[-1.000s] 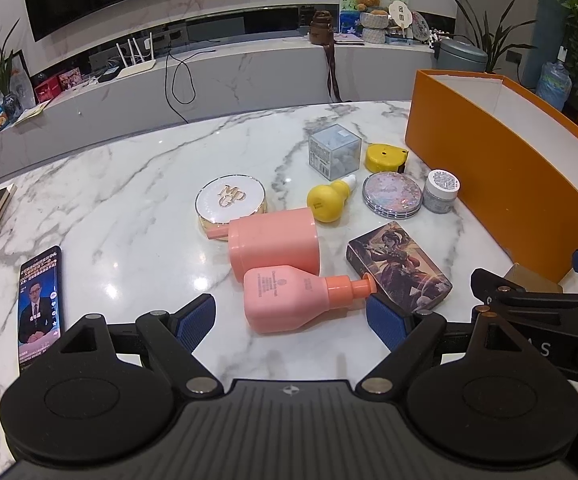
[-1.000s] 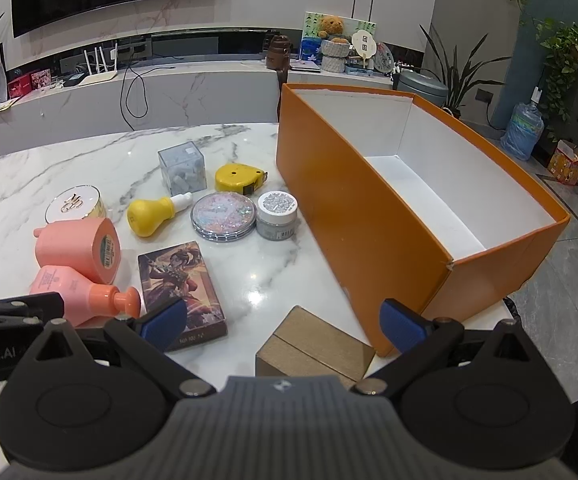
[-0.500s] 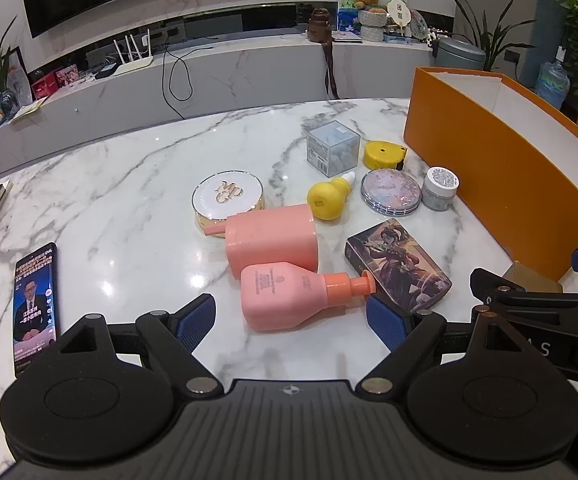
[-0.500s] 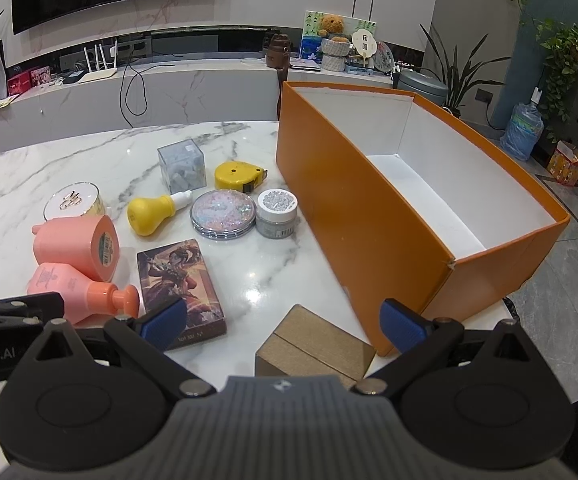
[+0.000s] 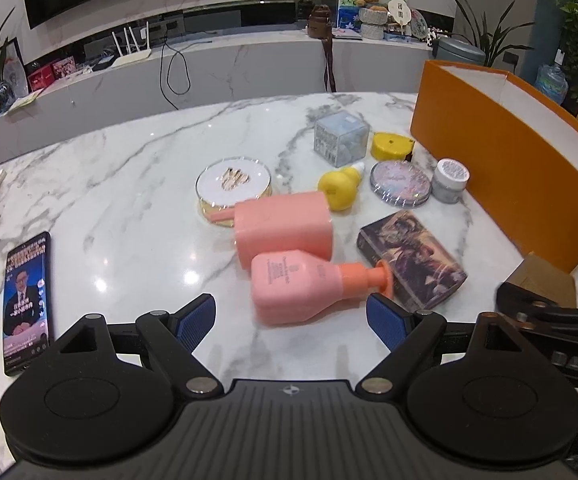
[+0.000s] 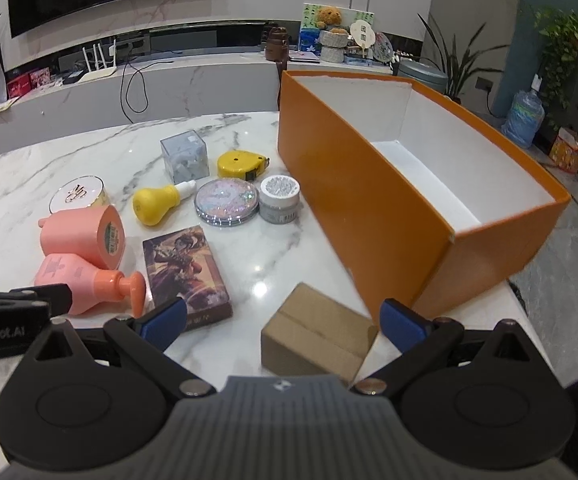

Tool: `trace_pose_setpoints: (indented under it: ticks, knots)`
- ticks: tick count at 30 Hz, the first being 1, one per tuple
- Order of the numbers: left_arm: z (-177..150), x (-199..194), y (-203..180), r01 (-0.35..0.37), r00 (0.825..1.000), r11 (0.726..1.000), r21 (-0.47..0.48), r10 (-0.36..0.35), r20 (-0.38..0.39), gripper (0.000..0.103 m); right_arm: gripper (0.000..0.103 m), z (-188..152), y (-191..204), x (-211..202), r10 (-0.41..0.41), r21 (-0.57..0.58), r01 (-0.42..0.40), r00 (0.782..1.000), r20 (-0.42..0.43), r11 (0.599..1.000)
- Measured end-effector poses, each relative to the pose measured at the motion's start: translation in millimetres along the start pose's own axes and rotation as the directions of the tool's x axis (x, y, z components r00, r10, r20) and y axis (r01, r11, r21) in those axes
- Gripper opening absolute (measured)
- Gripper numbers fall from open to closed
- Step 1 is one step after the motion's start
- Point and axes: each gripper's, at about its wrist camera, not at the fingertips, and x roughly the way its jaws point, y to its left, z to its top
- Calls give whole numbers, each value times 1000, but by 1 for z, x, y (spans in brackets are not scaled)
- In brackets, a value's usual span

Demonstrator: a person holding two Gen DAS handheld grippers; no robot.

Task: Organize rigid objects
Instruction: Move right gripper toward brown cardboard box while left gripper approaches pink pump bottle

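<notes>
Orange box [image 6: 369, 184]: open top, white inside, nothing in it; stiff card walls, long rectangle. Stands along the counter's [image 5: 129, 184] right edge, probably so items go in from the left side.

Items still out on the counter, all left of the box:
- Carton [image 6: 317, 340]: small brown cardboard cube, taped seam, at the near edge just beside the box's near corner.
- Card box [image 6: 187, 276]: flat, glossy printed lid.
- Pump bottle [image 5: 305, 284]: pink plastic, orange pump, lying on its side, touching a larger pink bottle [image 5: 283, 226] also on its side.
- Yellow bottle [image 6: 157, 202]: bulb-shaped, white tip, on its side.
- Glitter compact [image 6: 227, 202] and white compact [image 5: 235, 184]: flat discs.
- Jar [image 6: 280, 199]: short, silver, sparkly lid, nearest the box wall.
- Tape measure [image 6: 241, 164] and clear cube [image 6: 185, 156]: toward the far edge.

Phone [image 5: 27, 300] near the left edge, screen lit; likely not part of the sort.

Left hand-held gripper [image 5: 289, 320]: jaws spread, empty, facing the pump bottle.
Right hand-held gripper [image 6: 283, 320]: jaws spread, empty, carton between its fingers' line; likely first pick.
</notes>
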Motion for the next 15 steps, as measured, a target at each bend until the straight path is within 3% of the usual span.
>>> trace_pose_setpoints:
  ticks: [8, 15]
  knots:
    - [-7, 15, 8, 22, 1000, 1000, 2, -22, 0, 100, 101, -24, -6, -9, -18, 50, 19, 1000, -7, 999]
    - [-9, 29, 6, 23, 999, 997, 70, -25, 30, 100, 101, -24, -9, -2, -56, 81, 57, 998, -16, 995]
